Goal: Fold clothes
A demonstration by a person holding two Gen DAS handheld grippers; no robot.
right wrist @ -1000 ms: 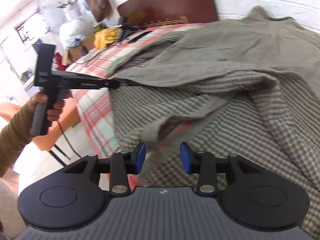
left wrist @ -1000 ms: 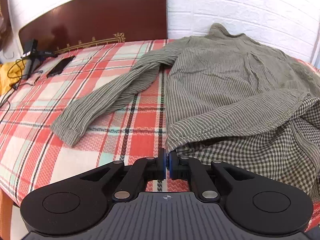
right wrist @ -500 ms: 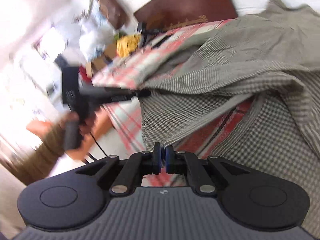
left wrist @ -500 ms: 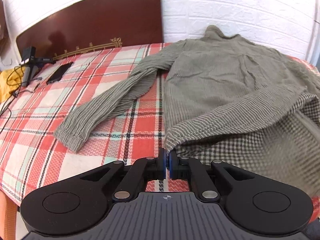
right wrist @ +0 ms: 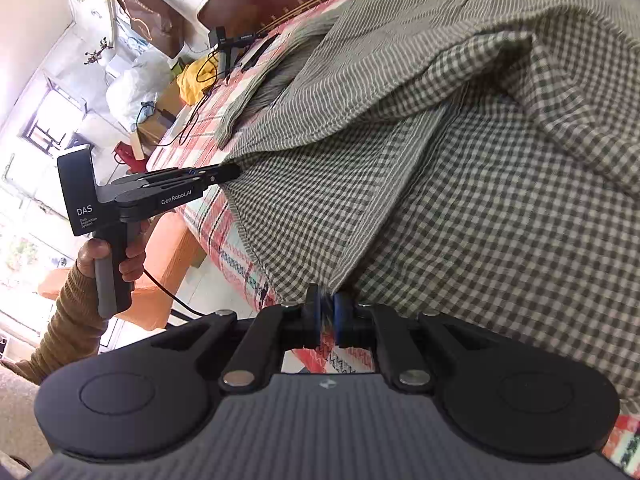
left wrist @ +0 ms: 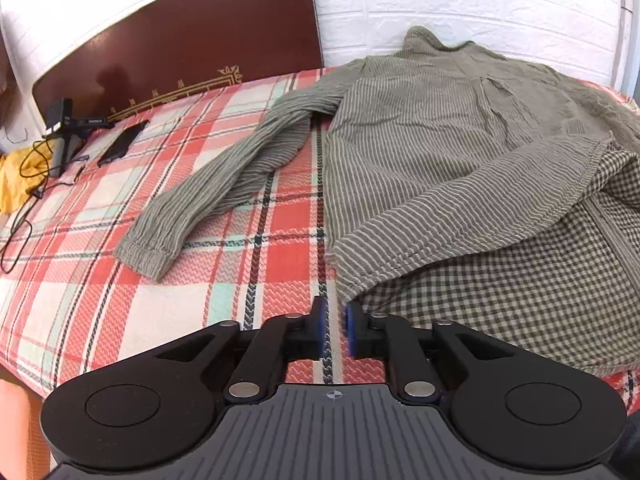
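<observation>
A grey-green striped shirt (left wrist: pixel 432 152) with a checked lining (left wrist: pixel 520 288) lies back-up on the plaid bed, one sleeve (left wrist: pixel 224 188) stretched out to the left. My left gripper (left wrist: pixel 334 326) sits at the shirt's near left hem corner with its jaws slightly parted; the corner lies just beyond the pads, not pinched. In the right wrist view the left gripper (right wrist: pixel 224 174) touches that same corner. My right gripper (right wrist: pixel 326 318) is shut on the checked hem edge (right wrist: pixel 336 280), which rises from its pads.
The red plaid bedspread (left wrist: pixel 120 280) covers the bed, with a dark wooden headboard (left wrist: pixel 180 40) and white brick wall behind. A phone (left wrist: pixel 122 142), a small stand with cables (left wrist: pixel 64 136) and yellow cloth (left wrist: pixel 12 184) lie at the far left. The bed's near edge is just below both grippers.
My right gripper went from open to shut on the checked hem and lifted it. My left gripper's jaws parted slightly and let the hem corner go.
</observation>
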